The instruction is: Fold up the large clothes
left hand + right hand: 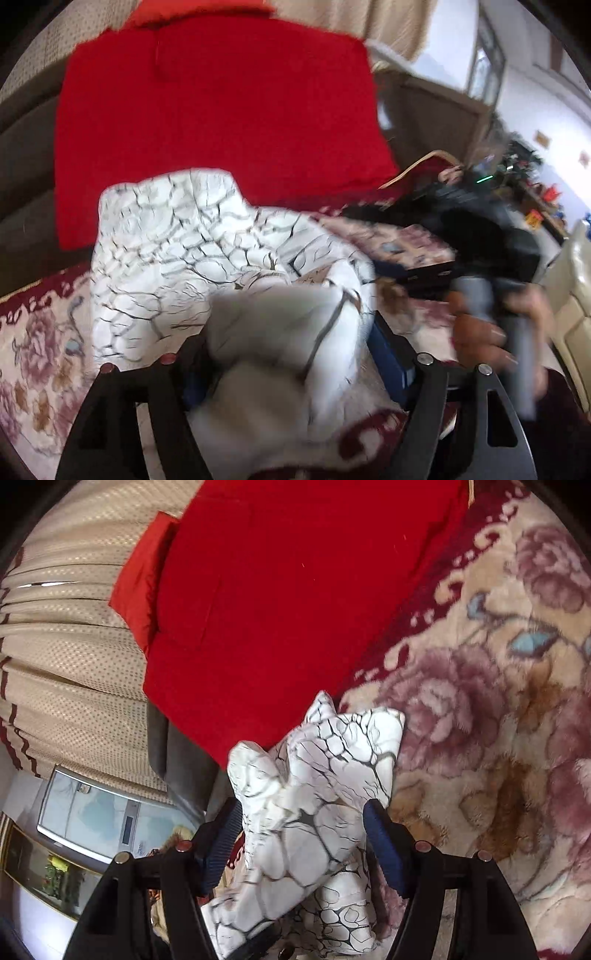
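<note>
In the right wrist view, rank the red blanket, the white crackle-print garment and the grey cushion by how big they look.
1. red blanket
2. white crackle-print garment, though nearness to the camera inflates it
3. grey cushion, mostly hidden

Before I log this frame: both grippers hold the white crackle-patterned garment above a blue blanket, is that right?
Not quite: the blanket is red, not blue, as the right wrist view shows. Both the left gripper and the right gripper do hold the white crackle-patterned garment.

White black-veined garment, red cloth, floral cream-maroon blanket
</note>
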Demonstrator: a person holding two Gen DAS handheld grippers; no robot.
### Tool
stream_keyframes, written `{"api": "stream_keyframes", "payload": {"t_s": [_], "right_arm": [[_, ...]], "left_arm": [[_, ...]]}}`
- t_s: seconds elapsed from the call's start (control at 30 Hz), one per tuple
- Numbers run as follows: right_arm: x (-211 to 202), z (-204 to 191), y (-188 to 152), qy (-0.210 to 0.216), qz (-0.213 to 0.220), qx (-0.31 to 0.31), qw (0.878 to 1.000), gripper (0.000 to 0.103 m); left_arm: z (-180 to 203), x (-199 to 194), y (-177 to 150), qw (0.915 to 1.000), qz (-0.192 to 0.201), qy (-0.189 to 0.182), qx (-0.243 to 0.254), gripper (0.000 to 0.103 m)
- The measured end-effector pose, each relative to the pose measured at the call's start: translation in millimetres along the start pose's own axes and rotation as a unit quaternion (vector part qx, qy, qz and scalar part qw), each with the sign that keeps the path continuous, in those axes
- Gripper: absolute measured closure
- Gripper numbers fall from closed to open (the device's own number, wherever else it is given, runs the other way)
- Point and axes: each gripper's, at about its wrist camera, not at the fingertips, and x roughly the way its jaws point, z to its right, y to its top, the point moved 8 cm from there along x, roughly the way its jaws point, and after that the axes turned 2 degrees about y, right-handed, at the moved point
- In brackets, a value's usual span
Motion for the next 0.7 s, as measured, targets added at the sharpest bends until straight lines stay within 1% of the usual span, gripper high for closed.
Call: {"api": "stream_keyframes", "payload": {"t_s": [0.03,0.1,0.13,0.17,0.2,0.23,0.3,0.37,0.43,0.47,0.5,0.53,0.57,0.6,0.63,0.7], "right_arm": [[4.4,3.5,-0.3,-0.002,-0.005,0.014,1.0,0.03],[10.7,12.6,0.9,-0.002,-0.011,0.038,0.999,0.029],[15.9,15.5,1.0,-0.001,-0.016,0.052,0.999,0.023],[21.8,17.1,1.3,0.004,-0.023,0.062,0.998,0.02],[25.7,19.4,0.5,0.006,-0.031,0.066,0.997,0.018],[31.2,21.4,-0.7,0.005,-0.04,0.068,0.997,0.018],[40.7,22.9,-0.9,-0.01,-0.039,0.07,0.997,0.018],[52.8,26.2,-1.7,-0.047,-0.042,0.06,0.996,0.018],[63.8,24.4,-2.9,-0.061,-0.037,0.048,0.996,0.018],[66.3,20.4,-3.6,-0.067,-0.034,0.031,0.997,0.02],[69.4,13.4,-4.8,-0.072,-0.034,0.007,0.997,0.034],[72.3,5.7,-7.3,-0.077,-0.039,-0.017,0.996,0.056],[73.9,-0.2,-9.1,-0.089,-0.039,-0.039,0.994,0.062],[76.0,-8.5,-10.3,-0.098,-0.035,-0.069,0.992,0.065],[78.2,-14.4,-12.0,-0.093,-0.036,-0.079,0.992,0.069],[83.7,-28.9,-15.1,-0.07,-0.041,-0.089,0.993,0.071]], "left_arm": [[1.9,-14.4,-4.8,0.9999,0.01,-0.004,0.001,0.024],[-20.2,-35.0,-8.2,0.9994,0.034,0.006,-0.005,0.018],[-35.0,-42.7,-13.0,0.9989,0.043,0.013,-0.016,0.016],[-48.9,-39.2,-8.1,0.9985,0.046,0.016,-0.027,0.015],[-58.1,-36.8,-11.8,0.998,0.046,0.017,-0.04,0.015],[-70.2,-26.3,-10.4,0.9973,0.044,0.015,-0.057,0.015],[-79.4,-18.9,-21.9,0.9952,0.039,-0.002,-0.09,0.015],[-74.7,-10.0,-24.7,0.992,0.045,-0.041,-0.111,0.015],[-68.2,-8.1,-26.1,0.9908,0.054,-0.061,-0.108,0.015],[-63.6,-7.0,-28.5,0.9912,0.06,-0.069,-0.096,0.015],[-63.5,-5.5,-30.1,0.9912,0.063,-0.074,-0.09,0.015],[-62.7,-5.5,-33.7,0.9904,0.068,-0.085,-0.086,0.015],[-64.4,-5.0,-36.8,0.9892,0.072,-0.094,-0.087,0.015],[-67.7,-5.8,-40.8,0.9873,0.076,-0.106,-0.091,0.015],[-73.6,-6.4,-42.0,0.9853,0.079,-0.116,-0.097,0.015],[-81.5,-4.5,-43.2,0.9817,0.083,-0.134,-0.107,0.015]]}}
